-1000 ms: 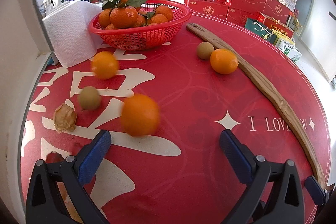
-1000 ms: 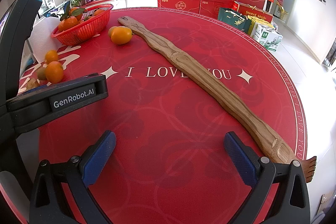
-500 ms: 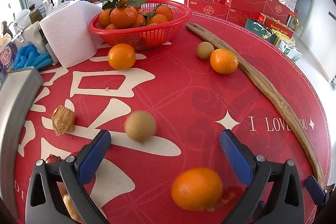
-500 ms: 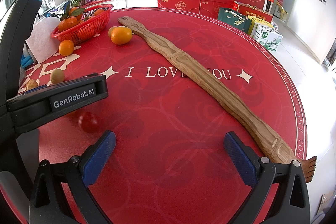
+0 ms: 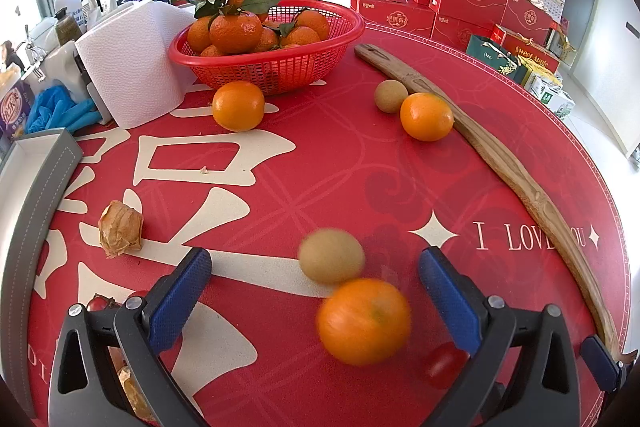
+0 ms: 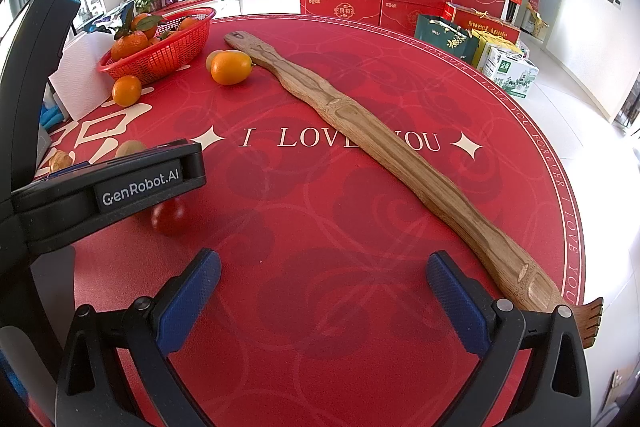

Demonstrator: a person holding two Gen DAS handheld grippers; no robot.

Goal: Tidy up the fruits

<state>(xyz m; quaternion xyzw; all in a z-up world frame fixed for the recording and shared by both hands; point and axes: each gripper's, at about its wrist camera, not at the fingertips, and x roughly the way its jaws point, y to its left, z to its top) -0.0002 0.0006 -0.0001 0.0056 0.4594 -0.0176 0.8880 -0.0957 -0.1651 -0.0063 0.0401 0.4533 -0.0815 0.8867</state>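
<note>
Both tongs stand wide open and grip nothing: the left gripper [image 5: 316, 287] hovers low over the round red printed tablecloth [image 5: 340, 167], and the right gripper [image 6: 320, 291] hangs over a bare patch of it. In the lower middle of the left view a blurred orange citrus fruit [image 5: 363, 321] and a blurred tan round fruit [image 5: 331, 255] lie between the left blue pads, seemingly loose. The red plastic mesh basket [image 5: 276, 67], heaped with leafy tangerines, sits at the upper middle, with one orange [image 5: 238, 105] just beside it. I judge the sorting has barely started; the next move calls for closing gently on the orange fruit once it settles, then carrying it to the basket. Only the left view shows the papery husked fruit [image 5: 120, 227] at left. The right view alone shows the long carved wooden stick [image 6: 400, 163] full length, and the small red tomato [image 6: 170, 217] plainly.
</note>
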